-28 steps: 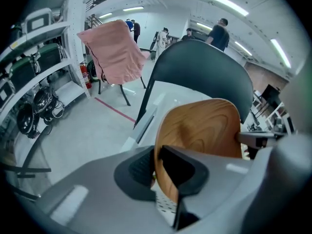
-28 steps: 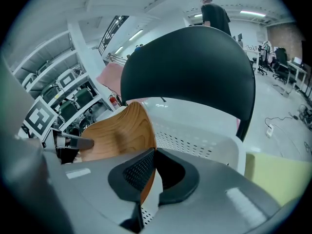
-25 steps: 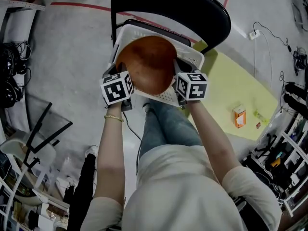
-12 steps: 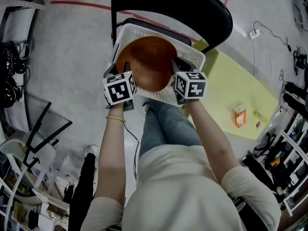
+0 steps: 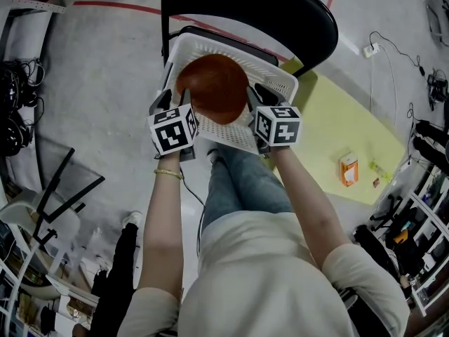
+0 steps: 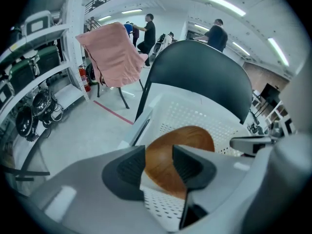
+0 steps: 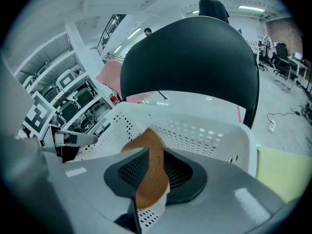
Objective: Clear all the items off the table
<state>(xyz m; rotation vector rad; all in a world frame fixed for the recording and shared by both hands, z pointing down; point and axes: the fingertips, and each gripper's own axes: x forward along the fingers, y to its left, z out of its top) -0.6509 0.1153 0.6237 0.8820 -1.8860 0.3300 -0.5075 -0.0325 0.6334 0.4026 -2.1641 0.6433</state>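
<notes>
A round brown wooden bowl (image 5: 214, 86) lies in a white perforated basket (image 5: 210, 42) on the seat of a black chair (image 5: 245, 5). My left gripper (image 5: 174, 102) is at the bowl's left rim and its jaws are opening. In the left gripper view the bowl (image 6: 195, 135) shows through the wide gap of the left gripper (image 6: 159, 162), apart from both pads. My right gripper (image 5: 254, 100) is at the bowl's right rim, its jaws opening too. In the right gripper view the bowl's thin edge (image 7: 145, 141) stands between the pads of the right gripper (image 7: 156, 172), loose.
A yellow table (image 5: 337, 125) lies to the right with an orange box (image 5: 349, 169) and a small item (image 5: 379, 171) on it. Shelves and cables line the left. A pink cloth (image 6: 114, 52) hangs on a chair beyond. People stand far off.
The bowl has dropped out of both grippers into the basket and looks smaller. Both pairs of jaws have opened; the grippers have hardly moved.
</notes>
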